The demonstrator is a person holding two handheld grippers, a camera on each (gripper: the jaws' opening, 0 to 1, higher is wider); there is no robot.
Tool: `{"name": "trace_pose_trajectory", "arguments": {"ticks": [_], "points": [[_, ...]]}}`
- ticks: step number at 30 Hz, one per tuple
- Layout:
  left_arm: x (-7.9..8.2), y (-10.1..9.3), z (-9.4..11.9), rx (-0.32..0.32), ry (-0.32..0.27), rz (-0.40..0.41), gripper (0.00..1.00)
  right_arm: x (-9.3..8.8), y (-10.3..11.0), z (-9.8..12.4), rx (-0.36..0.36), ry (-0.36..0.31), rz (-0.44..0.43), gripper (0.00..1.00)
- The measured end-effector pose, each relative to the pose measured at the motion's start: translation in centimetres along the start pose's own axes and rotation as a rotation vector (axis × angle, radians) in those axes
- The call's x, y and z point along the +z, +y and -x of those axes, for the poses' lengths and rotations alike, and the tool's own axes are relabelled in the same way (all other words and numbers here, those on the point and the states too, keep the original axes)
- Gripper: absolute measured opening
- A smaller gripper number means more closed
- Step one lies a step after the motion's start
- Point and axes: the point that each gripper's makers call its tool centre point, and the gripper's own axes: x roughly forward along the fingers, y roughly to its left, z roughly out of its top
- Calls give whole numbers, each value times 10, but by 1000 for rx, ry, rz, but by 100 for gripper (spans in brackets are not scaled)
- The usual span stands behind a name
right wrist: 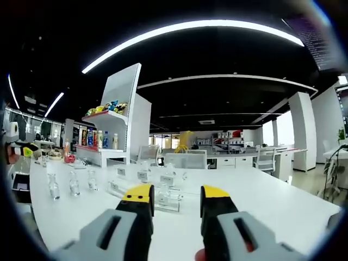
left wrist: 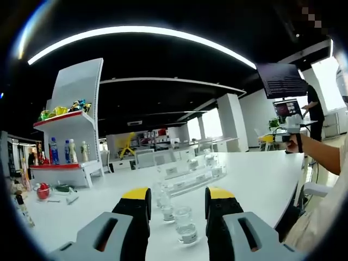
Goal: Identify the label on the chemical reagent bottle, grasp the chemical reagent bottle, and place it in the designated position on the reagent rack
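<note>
The left gripper (left wrist: 178, 209) hovers over a white table (left wrist: 255, 179), its yellow-tipped jaws apart with nothing between them. Small clear glass reagent bottles (left wrist: 185, 224) stand just ahead of the jaws, and a clear acrylic reagent rack (left wrist: 190, 173) sits beyond them. A white display shelf (left wrist: 70, 128) with drink bottles stands at far left. A person's hand (left wrist: 295, 142) holds the right gripper (left wrist: 287, 130) at far right.
</note>
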Motion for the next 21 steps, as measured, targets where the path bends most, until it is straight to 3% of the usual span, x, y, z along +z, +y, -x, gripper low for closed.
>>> {"name": "trace_pose_trajectory", "arguments": {"ticks": [15, 21], "points": [[3, 8, 6, 33, -36, 12, 40, 1, -9, 41, -37, 1, 17, 33], [-1, 17, 5, 54, -42, 21, 40, -1, -24, 59, -75, 0, 37, 33]]}}
